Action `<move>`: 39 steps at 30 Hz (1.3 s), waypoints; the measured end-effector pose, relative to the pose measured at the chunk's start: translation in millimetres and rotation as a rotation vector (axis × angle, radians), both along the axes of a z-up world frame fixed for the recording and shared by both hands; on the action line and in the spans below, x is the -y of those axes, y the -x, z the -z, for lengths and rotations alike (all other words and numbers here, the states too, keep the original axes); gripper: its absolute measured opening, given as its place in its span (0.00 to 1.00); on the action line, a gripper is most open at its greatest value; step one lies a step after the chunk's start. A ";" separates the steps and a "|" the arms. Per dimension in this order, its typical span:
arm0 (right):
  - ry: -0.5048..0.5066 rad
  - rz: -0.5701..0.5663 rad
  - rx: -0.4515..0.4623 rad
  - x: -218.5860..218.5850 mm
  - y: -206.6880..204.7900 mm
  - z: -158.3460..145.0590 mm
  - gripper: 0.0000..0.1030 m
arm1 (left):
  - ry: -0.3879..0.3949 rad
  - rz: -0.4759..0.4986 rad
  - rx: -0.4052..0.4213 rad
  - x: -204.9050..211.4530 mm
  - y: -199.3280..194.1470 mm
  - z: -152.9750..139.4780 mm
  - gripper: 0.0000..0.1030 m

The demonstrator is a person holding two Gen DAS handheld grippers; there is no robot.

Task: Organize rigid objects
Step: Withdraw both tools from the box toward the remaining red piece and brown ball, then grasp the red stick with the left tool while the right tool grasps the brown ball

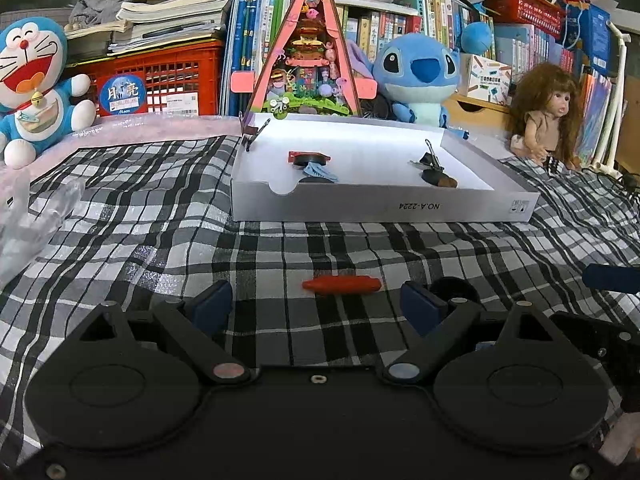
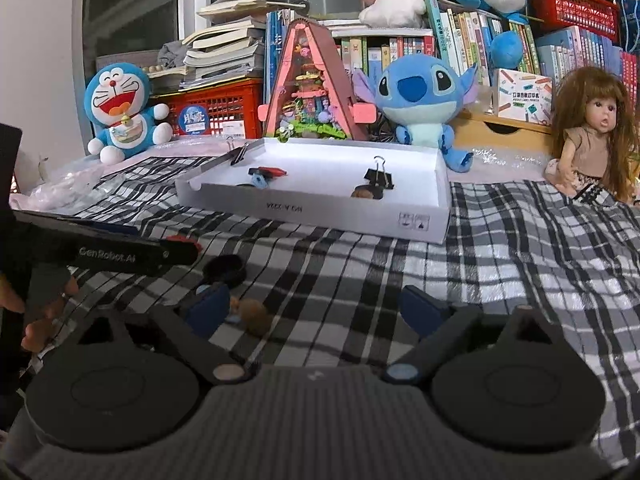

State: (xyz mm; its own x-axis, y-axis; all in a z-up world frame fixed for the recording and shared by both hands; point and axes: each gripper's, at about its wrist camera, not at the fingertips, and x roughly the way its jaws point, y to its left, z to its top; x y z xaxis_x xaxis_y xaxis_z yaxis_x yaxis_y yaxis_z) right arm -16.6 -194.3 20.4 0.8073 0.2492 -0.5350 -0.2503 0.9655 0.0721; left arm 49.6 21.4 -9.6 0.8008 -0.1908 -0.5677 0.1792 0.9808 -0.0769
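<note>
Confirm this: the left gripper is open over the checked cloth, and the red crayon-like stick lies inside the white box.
Not quite. The left gripper is open over the checked cloth, but the red stick lies on that cloth just ahead of the fingertips, outside the white box. The left wrist view shows it.

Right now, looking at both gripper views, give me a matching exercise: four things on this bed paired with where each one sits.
Things:
1. red crayon
2. black binder clip
3. Doraemon plush
4. doll

Places:
A. inside the white box, right part
B. far right, sitting on the checked cloth
C. on the cloth ahead of the open left fingers
D. far left, in front of the red crate

Pairs: 1-C, 2-A, 3-D, 4-B
</note>
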 end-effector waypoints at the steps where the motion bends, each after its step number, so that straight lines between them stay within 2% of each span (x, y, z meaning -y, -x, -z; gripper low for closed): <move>1: -0.002 -0.003 -0.001 -0.8 0.7 0.8 0.89 | -0.004 -0.001 -0.001 0.8 0.2 0.5 0.87; 14: -0.016 0.004 0.000 -9.2 7.6 6.8 0.59 | -0.037 -0.008 0.000 6.9 1.2 2.7 0.87; 20: 0.007 0.001 0.004 -11.7 9.2 8.2 0.56 | -0.040 -0.009 0.000 7.1 1.7 3.1 0.87; 27: 0.019 -0.009 0.003 -15.7 10.1 9.8 0.51 | -0.043 0.002 -0.001 6.5 1.0 3.5 0.82; 32: 0.023 -0.018 0.002 -21.0 6.9 10.1 0.47 | -0.044 0.033 -0.010 11.4 -3.6 -0.6 0.75; 35: 0.017 -0.015 -0.005 -24.8 4.6 11.5 0.44 | -0.042 0.028 -0.019 16.6 -7.7 -2.0 0.67; 39: 0.004 -0.008 -0.010 -28.1 3.0 13.1 0.41 | -0.054 0.027 -0.013 23.2 -11.0 -1.3 0.50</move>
State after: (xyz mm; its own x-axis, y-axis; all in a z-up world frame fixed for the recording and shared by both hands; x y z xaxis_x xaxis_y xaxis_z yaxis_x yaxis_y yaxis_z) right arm -19.6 -166.3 7.3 0.7999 0.2530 -0.5442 -0.2569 0.9639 0.0705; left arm 60.6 -1.7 -8.3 0.7881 -0.1814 -0.5882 0.2053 0.9783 -0.0267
